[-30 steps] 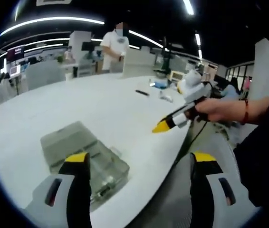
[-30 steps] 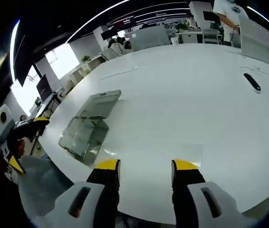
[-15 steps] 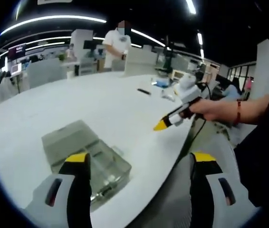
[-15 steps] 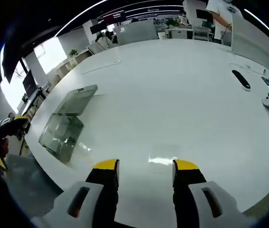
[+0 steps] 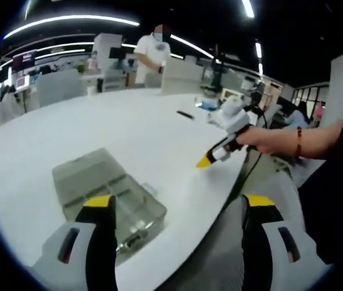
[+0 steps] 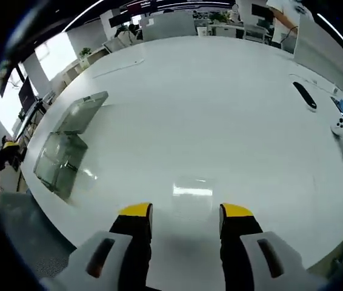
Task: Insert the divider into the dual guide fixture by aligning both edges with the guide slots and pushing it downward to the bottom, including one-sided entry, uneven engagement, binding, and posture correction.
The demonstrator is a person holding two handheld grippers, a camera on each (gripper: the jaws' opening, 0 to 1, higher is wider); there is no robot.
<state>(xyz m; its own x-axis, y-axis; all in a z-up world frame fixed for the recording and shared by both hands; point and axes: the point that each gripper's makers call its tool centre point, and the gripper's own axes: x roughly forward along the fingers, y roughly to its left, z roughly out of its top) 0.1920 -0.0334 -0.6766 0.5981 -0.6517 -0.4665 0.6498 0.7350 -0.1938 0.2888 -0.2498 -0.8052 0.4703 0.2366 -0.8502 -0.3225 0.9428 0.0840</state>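
Clearly, the transparent fixture [image 5: 108,197] lies on the white desk [image 5: 129,130], close to the desk's near edge, with its hinged lid folded open flat beside it. In the left gripper view it sits just behind the left jaw of the left tool [image 5: 177,209], and that yellow-tipped jaw covers a part of it. In the right gripper view the same fixture [image 6: 68,142] appears at the left side of the desk [image 6: 220,121], well apart from the right tool [image 6: 185,212]. Whether a divider is inside the box cannot be told, because the clear walls only give reflections.

The left tool is released, with its two jaws standing wide apart and nothing between them. The right tool is also released; its jaws are spread over bare desk surface and they grip nothing. In the left gripper view the right tool [image 5: 211,159] comes in from the right, held by a hand [image 5: 265,138] with a red band at the wrist, and its yellow tips hang above the desk edge.

Farther away on the desk lie a dark flat remote [image 6: 305,96] and a small white object [image 6: 339,125]. Behind the desk stands a person in a white shirt [image 5: 152,51].
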